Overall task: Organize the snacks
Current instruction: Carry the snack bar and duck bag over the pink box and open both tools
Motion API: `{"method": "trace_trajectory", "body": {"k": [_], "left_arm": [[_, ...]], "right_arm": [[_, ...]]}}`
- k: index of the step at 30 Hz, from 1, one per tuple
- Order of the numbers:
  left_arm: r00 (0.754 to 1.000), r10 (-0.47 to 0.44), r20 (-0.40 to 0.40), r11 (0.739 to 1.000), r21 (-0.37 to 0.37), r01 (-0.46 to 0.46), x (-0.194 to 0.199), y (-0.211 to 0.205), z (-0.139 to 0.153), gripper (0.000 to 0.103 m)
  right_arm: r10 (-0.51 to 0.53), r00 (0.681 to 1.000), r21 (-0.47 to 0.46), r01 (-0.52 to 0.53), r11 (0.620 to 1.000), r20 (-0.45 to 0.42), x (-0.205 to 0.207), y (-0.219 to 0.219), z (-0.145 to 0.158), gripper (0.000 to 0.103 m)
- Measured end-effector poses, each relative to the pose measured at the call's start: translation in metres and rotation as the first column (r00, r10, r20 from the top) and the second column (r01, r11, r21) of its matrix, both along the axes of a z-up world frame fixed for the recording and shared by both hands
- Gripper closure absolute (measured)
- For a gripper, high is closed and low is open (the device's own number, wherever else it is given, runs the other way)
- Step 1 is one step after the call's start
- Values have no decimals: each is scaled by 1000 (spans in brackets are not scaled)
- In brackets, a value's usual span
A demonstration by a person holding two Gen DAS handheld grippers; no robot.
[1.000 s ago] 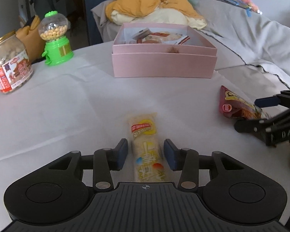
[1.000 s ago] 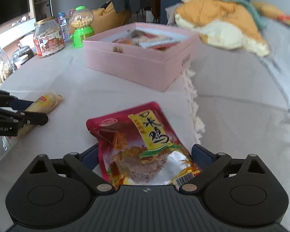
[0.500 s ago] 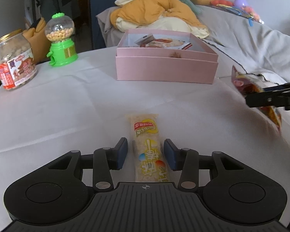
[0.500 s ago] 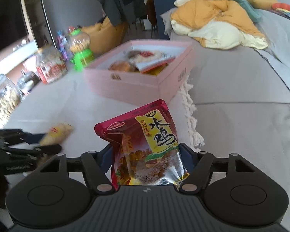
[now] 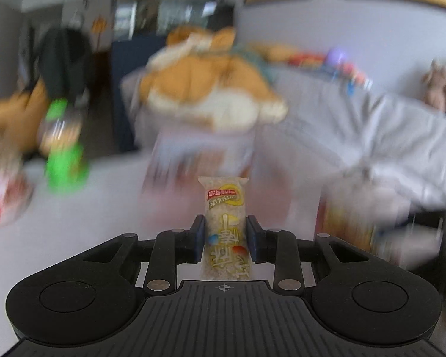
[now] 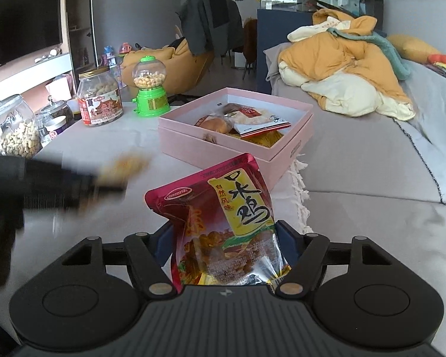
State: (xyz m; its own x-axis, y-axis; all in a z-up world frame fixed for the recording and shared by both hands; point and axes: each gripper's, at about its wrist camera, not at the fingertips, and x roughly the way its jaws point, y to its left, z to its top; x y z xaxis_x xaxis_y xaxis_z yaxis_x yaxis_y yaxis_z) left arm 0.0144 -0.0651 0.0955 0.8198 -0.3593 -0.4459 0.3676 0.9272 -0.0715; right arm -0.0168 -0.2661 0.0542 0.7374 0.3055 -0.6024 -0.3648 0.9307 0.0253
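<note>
The left gripper [image 5: 225,239] jaws are closing on a slim, light, crushable snack bar [image 5: 224,226], held mid-length. The right gripper [image 6: 224,245] jaws pinch a slippery, floppy red pouch [image 6: 220,223] low down; the pink box [image 6: 238,151] waits at twelve o'clock.

We count two black two-finger grippers: the left gripper [image 5: 225,239] and the right gripper [image 6: 224,245]. Each carries one snack: one pale yellow wrapped snack bar [image 5: 224,223] and one dark red foil snack pouch [image 6: 223,223]. We see one pink cardboard box [image 6: 223,145] holding several packets, too overlapped for us to number. We count one green plastic gumball dispenser [image 6: 150,95], one clear red-labelled jar with a gold lid [image 6: 99,99], and two clear glass lidded jars [image 6: 12,128].
</note>
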Motion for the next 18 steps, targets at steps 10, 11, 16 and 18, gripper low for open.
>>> {"method": "trace_trajectory", "body": {"k": [10, 11, 16, 18], "left_arm": [[984, 47, -173, 925, -365, -109, 155, -12, 2, 70], [986, 40, -161, 924, -369, -98, 153, -8, -2, 70], [989, 47, -140, 935, -343, -93, 130, 25, -15, 70], [988, 73, -139, 941, -319, -115, 112, 37, -20, 70]], "right_arm": [[-56, 998, -47, 55, 997, -20, 8, -2, -7, 32], [-57, 998, -50, 56, 997, -20, 8, -3, -8, 32], [-77, 995, -39, 75, 996, -59, 20, -10, -12, 32], [-84, 994, -16, 83, 996, -69, 28, -11, -6, 32]]}}
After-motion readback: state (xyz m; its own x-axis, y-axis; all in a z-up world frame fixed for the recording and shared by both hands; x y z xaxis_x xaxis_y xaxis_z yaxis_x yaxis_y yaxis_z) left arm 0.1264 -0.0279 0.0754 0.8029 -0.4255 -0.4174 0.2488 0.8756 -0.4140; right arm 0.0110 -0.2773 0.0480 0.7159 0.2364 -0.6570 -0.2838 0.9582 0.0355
